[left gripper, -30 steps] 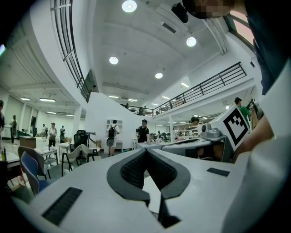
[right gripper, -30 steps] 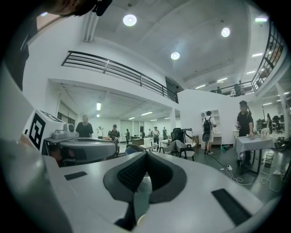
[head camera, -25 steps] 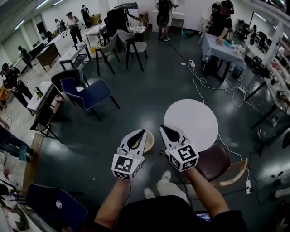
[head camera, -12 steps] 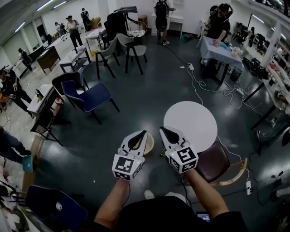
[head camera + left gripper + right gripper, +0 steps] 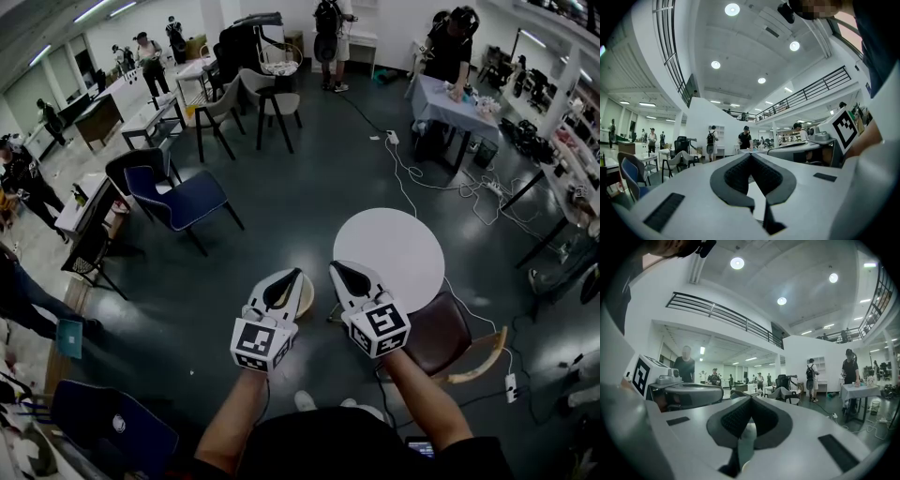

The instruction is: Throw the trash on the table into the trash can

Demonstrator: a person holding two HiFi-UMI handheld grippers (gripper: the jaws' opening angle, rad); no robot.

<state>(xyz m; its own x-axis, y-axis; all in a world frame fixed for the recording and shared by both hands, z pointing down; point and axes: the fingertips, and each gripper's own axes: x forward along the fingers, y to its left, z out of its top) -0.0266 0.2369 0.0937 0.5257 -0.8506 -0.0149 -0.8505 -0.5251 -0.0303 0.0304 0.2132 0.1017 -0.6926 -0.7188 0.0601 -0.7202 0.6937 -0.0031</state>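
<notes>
I hold both tools side by side over the dark floor (image 5: 281, 187). The left hand-held gripper (image 5: 296, 275) is clenched with nothing in it, and so is the right hand-held gripper (image 5: 336, 267). The tan trash can (image 5: 307, 296) stands on the floor, partly hidden behind the left one, just beside the round white table (image 5: 394, 248).

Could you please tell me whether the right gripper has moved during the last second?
No; the right gripper stays beside the round white table, at its left edge.
</notes>
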